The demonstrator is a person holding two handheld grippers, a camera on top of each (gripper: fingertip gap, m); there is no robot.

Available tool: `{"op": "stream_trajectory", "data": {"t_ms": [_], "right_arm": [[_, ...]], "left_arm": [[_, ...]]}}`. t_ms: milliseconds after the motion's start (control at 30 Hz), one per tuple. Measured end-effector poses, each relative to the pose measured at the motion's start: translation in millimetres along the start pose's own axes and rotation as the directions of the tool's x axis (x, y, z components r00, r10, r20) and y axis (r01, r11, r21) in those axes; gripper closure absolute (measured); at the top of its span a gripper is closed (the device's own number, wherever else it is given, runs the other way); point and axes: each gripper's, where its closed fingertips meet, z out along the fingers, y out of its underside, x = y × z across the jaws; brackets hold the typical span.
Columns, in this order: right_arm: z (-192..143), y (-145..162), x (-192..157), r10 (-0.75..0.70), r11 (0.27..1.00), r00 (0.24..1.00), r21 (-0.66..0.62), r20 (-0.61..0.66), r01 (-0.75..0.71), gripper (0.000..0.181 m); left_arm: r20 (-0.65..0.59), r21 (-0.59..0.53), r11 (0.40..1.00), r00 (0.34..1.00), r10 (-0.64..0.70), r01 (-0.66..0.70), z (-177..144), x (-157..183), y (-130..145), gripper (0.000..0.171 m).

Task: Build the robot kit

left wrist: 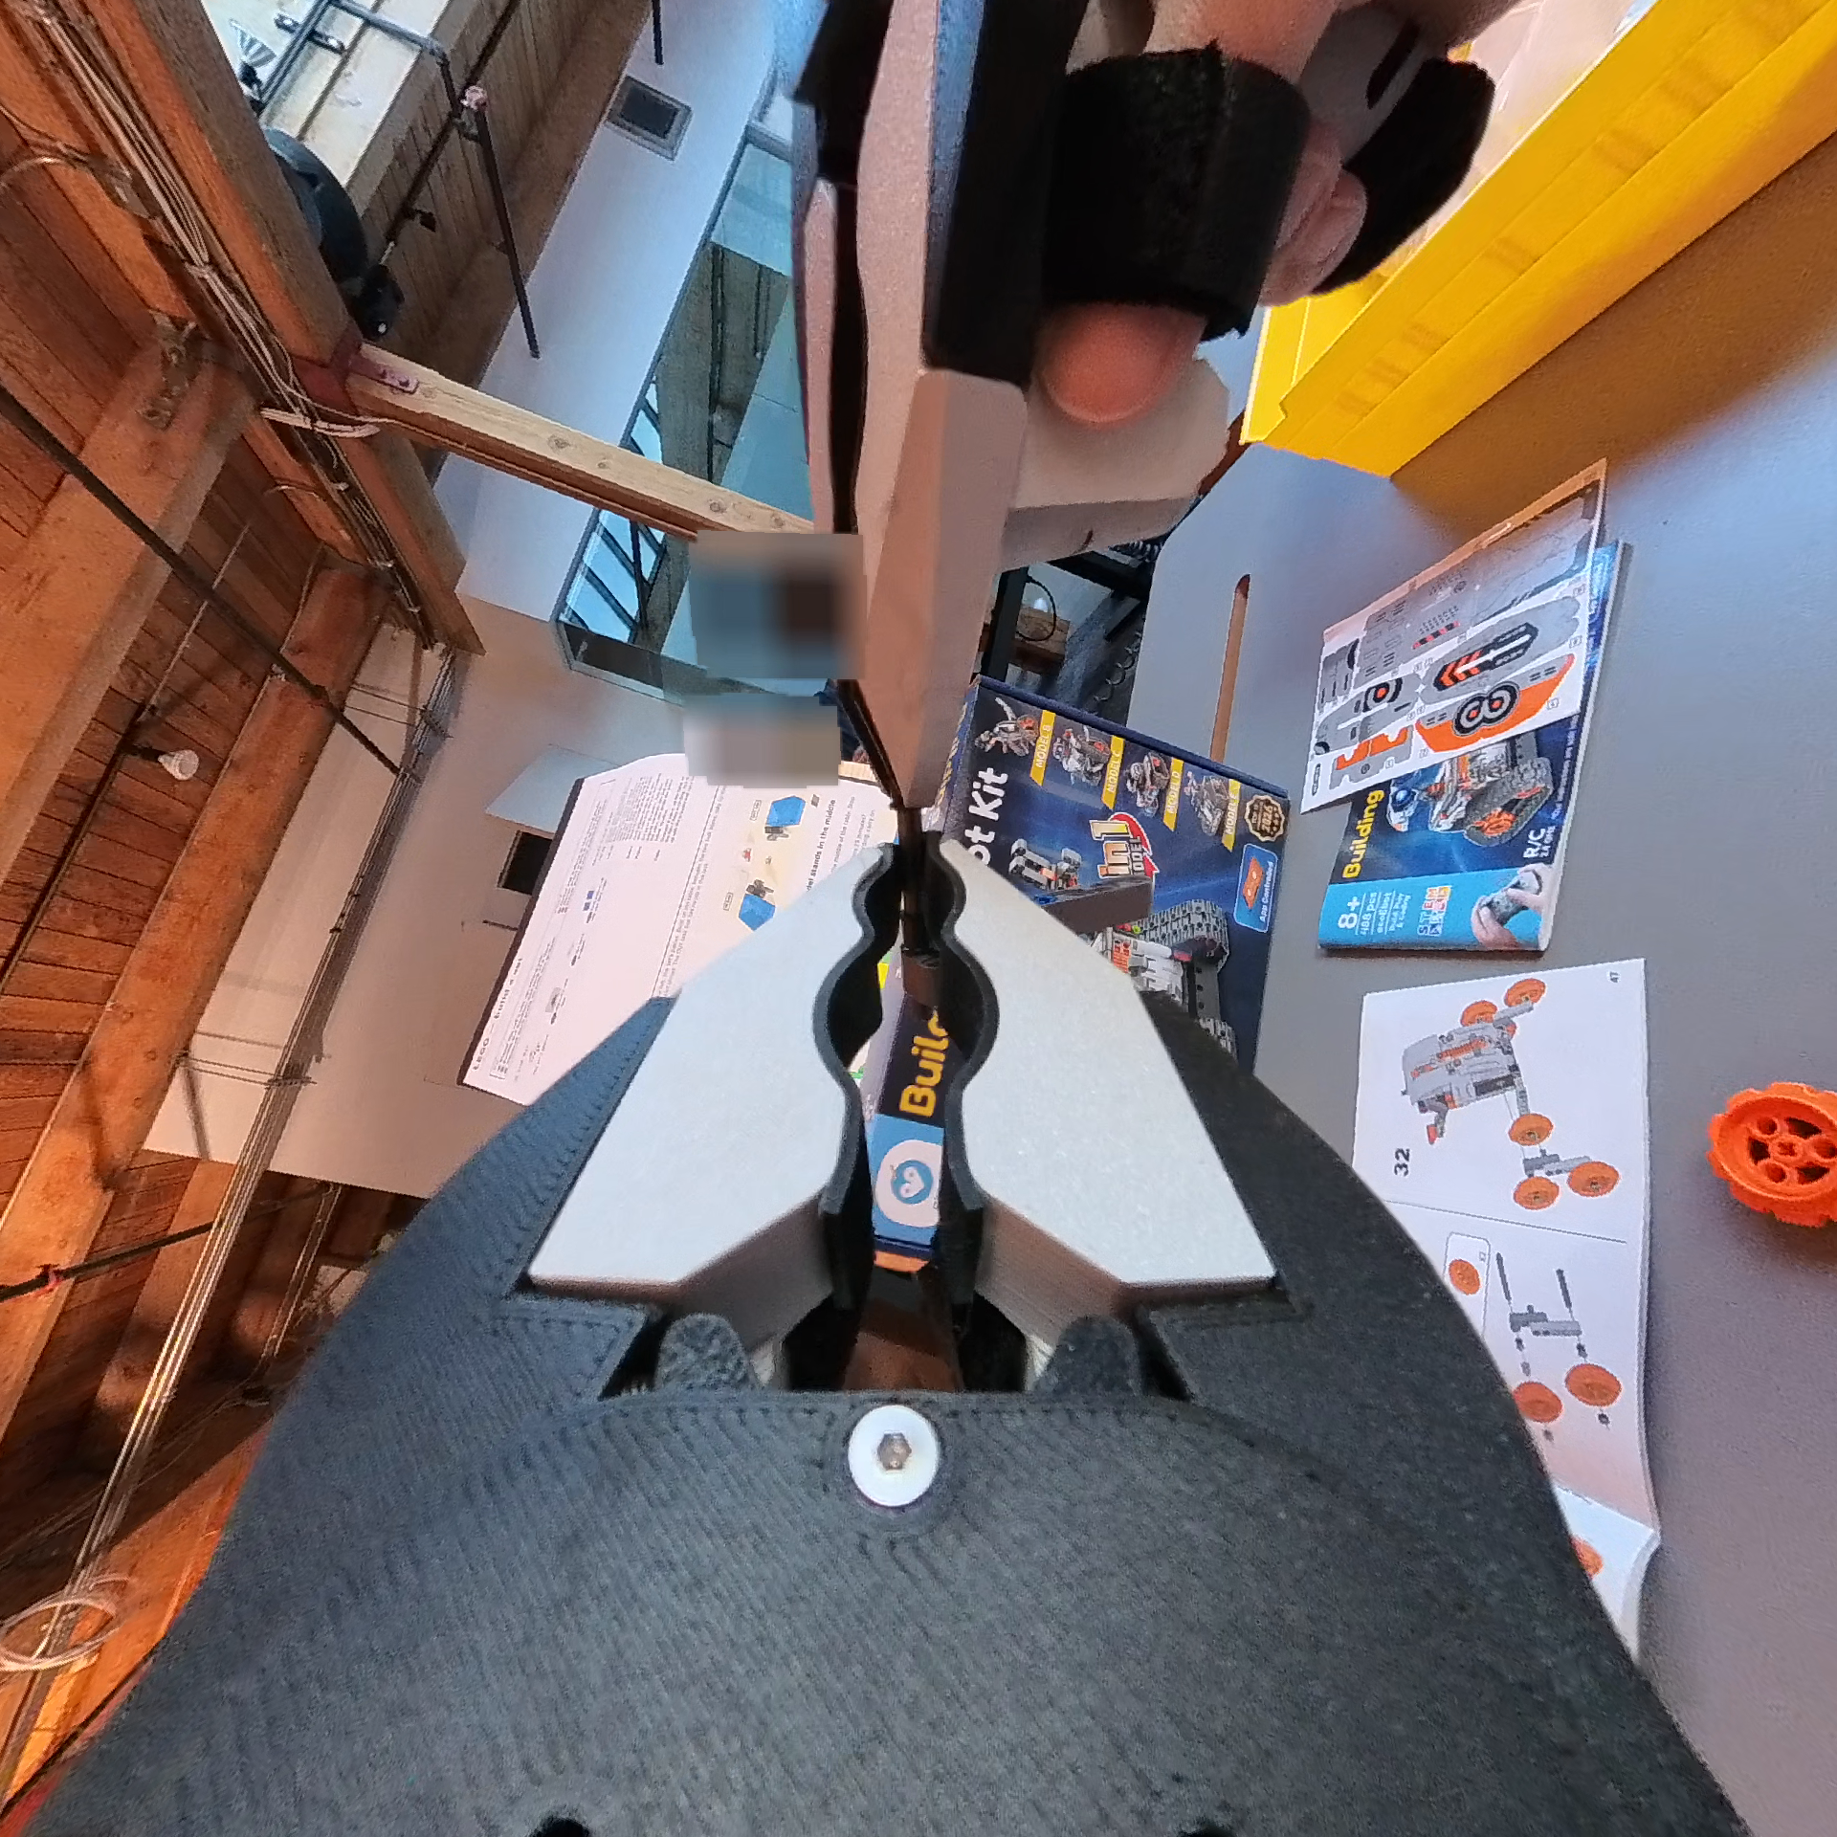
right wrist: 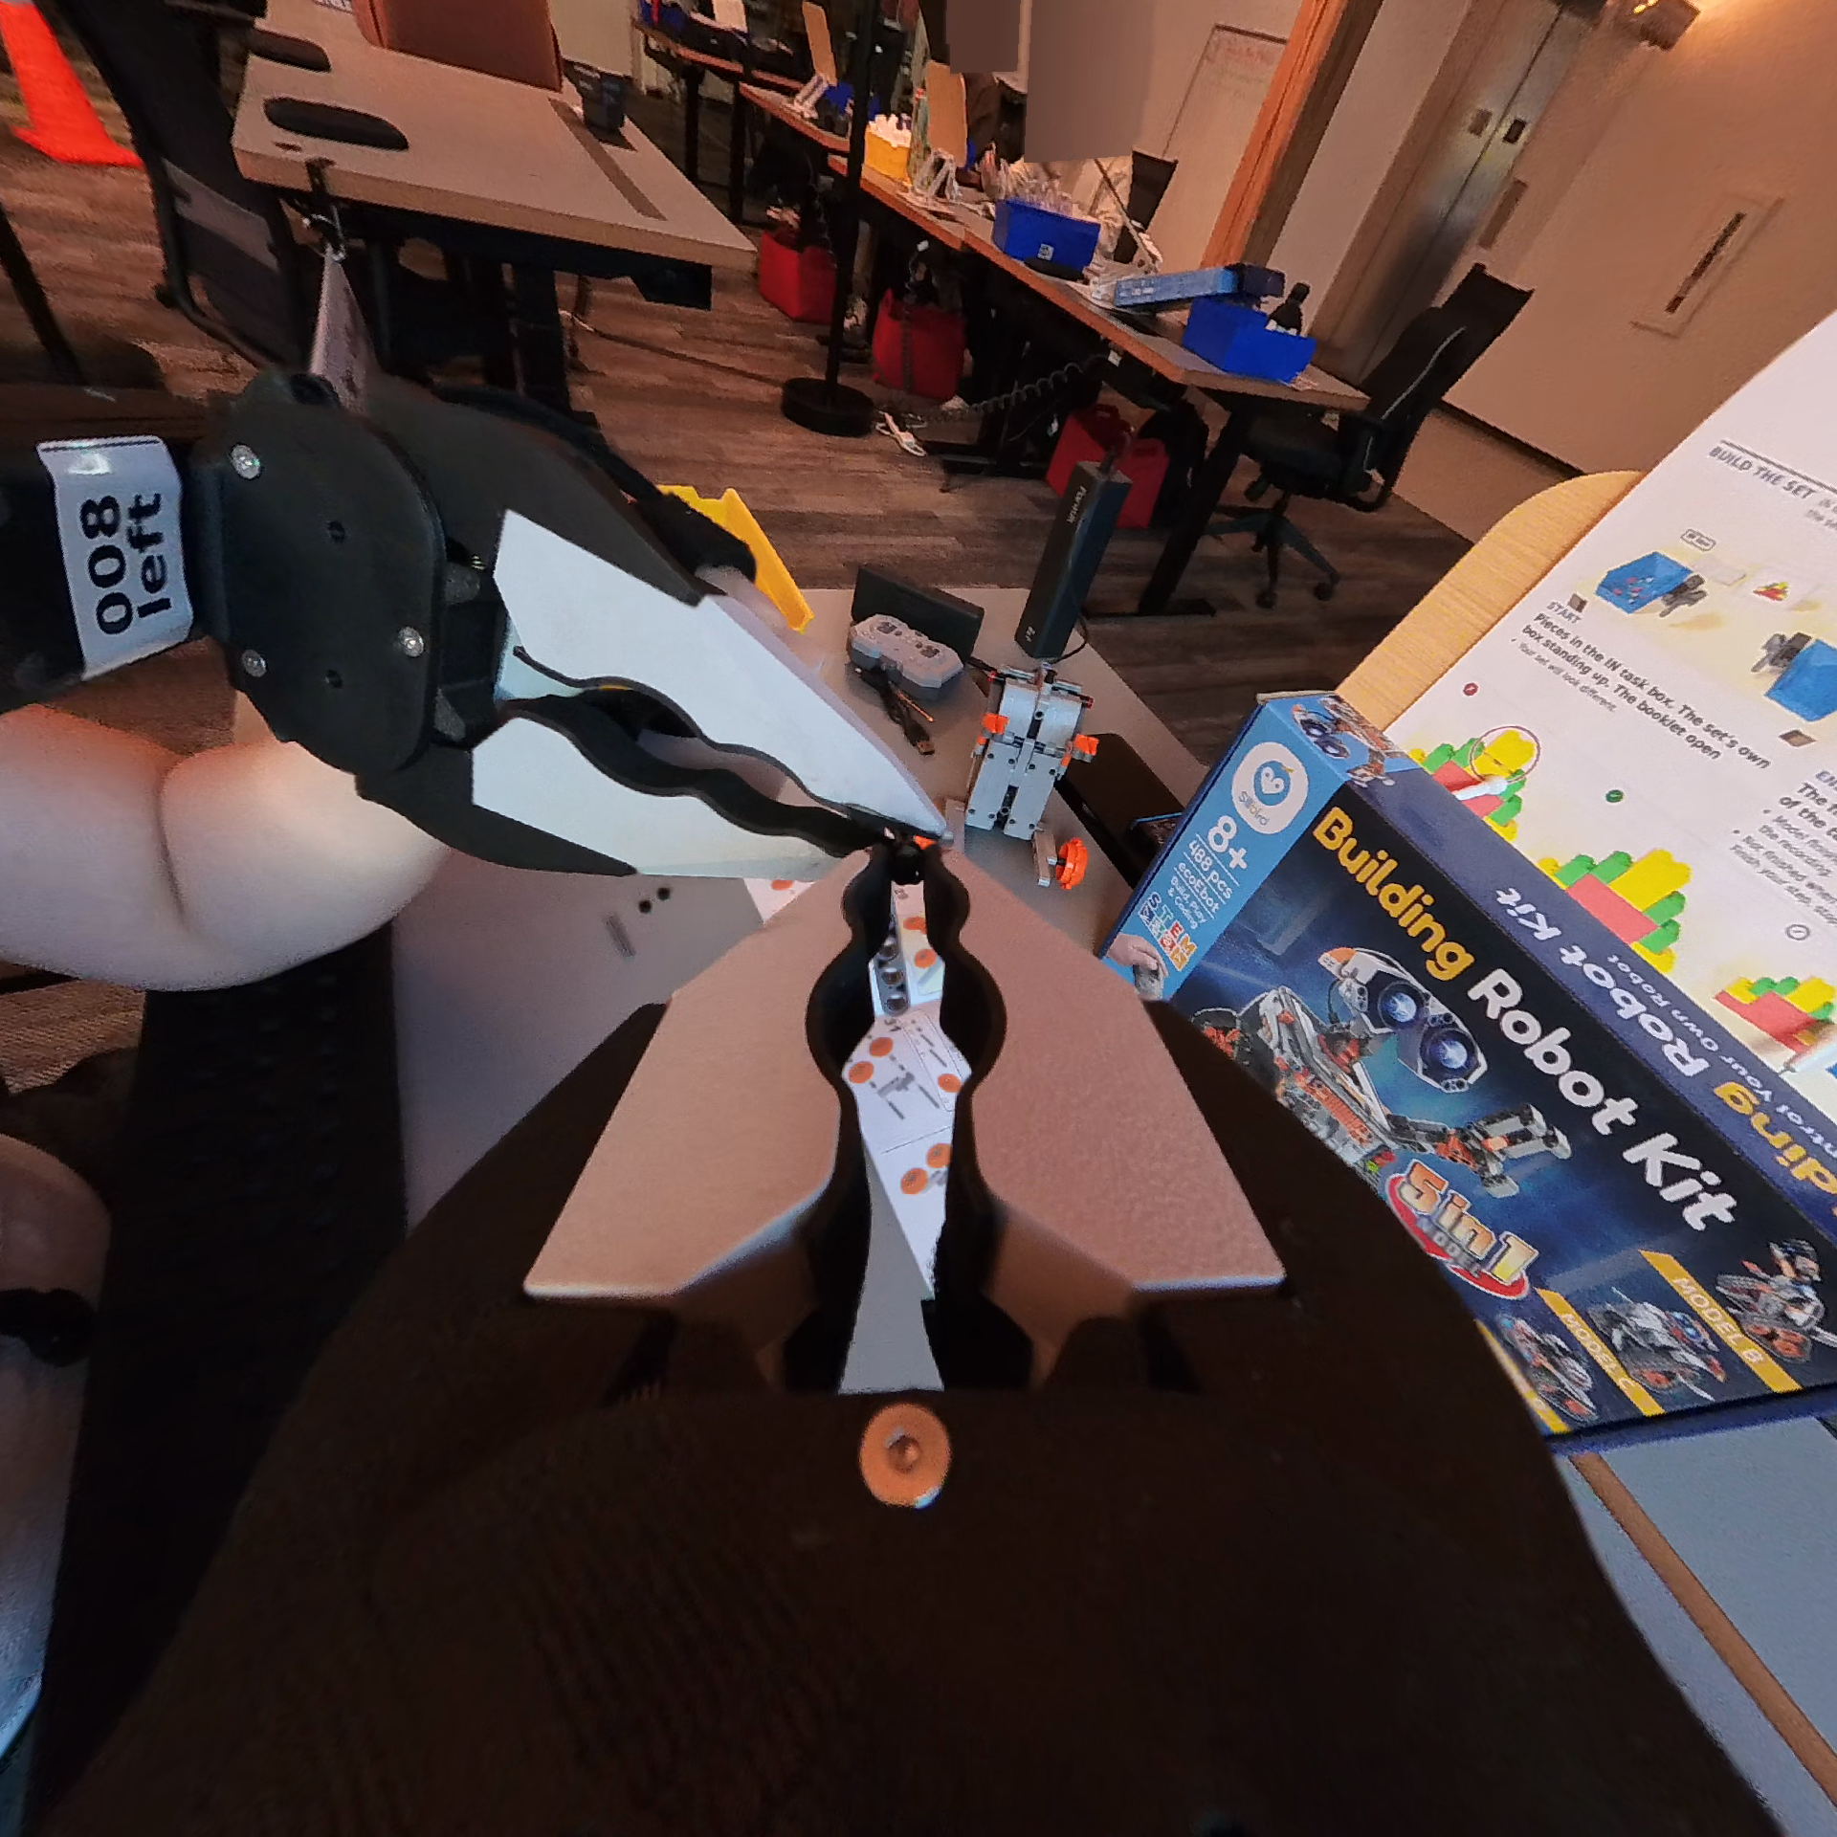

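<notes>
Two grippers, left gripper and right gripper, meet tip to tip, both clamped on one small black-and-orange part, sharing its support above the table.

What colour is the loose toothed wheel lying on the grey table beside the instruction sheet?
Orange: the toothed plastic wheel shows best in the left wrist view, at the right edge.

Kit box standing on grey table; orange wheel nearby.

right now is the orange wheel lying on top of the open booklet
No, the orange wheel lies on the bare grey table, just beside the open booklet.
</notes>
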Motion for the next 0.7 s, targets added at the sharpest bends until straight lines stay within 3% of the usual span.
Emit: {"op": "stream_trajectory", "data": {"t_ms": [467,700], "right_arm": [[7,14,2,-0.094,0.991,0.994,-0.106,-0.060,0.087,0.177],[4,5,3,-0.048,0.999,0.999,-0.019,-0.023,0.048,0.177]], "left_arm": [[-0.035,-0.083,0.995,0.998,0.056,-0.059,6,11,10,0.171],[-0.019,-0.041,0.999,1.000,-0.023,0.023,6,6,5,0.171]]}}
